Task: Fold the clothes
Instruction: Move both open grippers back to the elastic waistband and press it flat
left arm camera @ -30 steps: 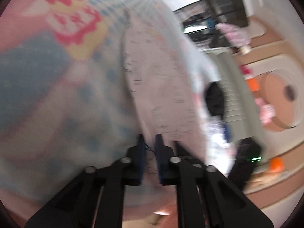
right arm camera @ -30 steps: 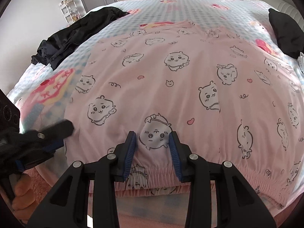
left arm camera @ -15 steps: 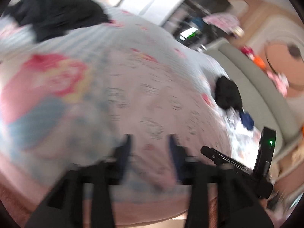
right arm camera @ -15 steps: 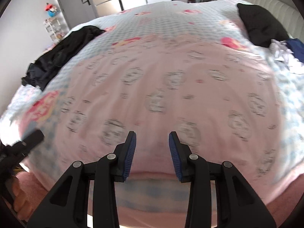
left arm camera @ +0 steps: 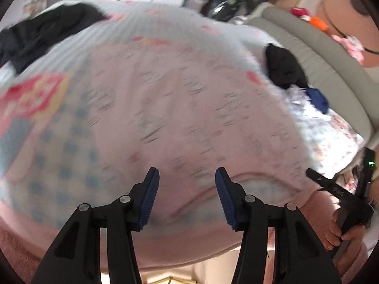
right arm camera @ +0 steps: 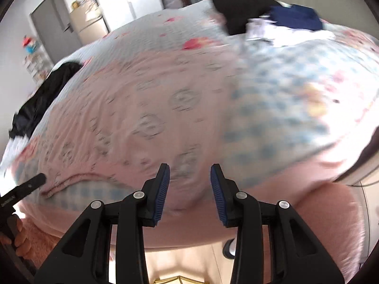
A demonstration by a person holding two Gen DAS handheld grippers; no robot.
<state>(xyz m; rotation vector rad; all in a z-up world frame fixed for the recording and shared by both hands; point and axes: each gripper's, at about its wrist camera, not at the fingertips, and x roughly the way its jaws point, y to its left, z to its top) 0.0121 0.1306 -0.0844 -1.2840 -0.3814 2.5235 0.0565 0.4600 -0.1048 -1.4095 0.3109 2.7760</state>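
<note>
Pink printed garment (left arm camera: 180,108) spread flat on the checked bed (left arm camera: 59,156), near hem just beyond both grippers, left gripper (left arm camera: 186,177) and right gripper (right arm camera: 189,172) jaws spread, holding nothing.

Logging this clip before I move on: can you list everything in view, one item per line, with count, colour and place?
pink garment: one, pale pink with a small printed pattern, spread flat on the bed, hem toward the cameras.
bedcover: one, blue-and-white check with pink and yellow prints, under the garment.
black clothing on the left: one heap, black, far left part of the bed.
black item on the right: one, black, far right, by the headboard.
navy cloth: one, dark blue, beside that black item, on white fabric.
headboard: one, grey-green, along the bed's right side.
left gripper: one, black with blue pads, open, above the hem.
right gripper: one, same colours, open, above the hem.
</note>
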